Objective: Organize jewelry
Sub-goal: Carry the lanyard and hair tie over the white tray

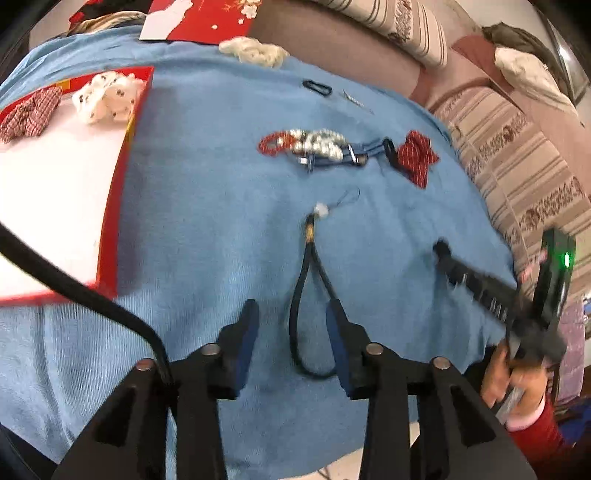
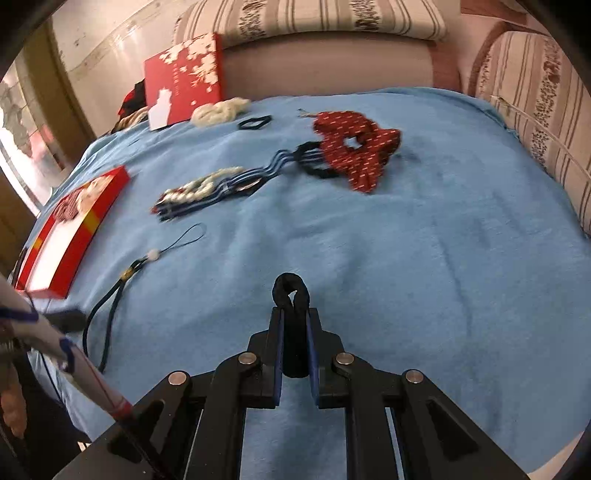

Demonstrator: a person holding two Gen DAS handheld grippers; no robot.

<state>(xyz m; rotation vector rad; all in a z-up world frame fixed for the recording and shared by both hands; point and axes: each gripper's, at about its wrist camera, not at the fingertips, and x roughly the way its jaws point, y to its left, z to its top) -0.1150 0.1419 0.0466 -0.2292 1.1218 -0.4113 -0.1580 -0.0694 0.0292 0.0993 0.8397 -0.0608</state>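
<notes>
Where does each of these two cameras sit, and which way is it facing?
Left wrist: on the left tool, facing forward over the blue cloth; its open fingers straddle a black cord; the person's right hand shows.
Right wrist: on the right tool, facing the sofa; its fingers pinch a black band.
Shared: cloth, cord, red scrunchie, red box.

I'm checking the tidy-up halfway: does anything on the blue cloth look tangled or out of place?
Yes. The bead bracelets, blue cords and red scrunchie lie bunched in one overlapping string mid-cloth, not in the red box. A black lanyard sprawls loose by the open left gripper. The right gripper pinches a black hair tie.
</notes>
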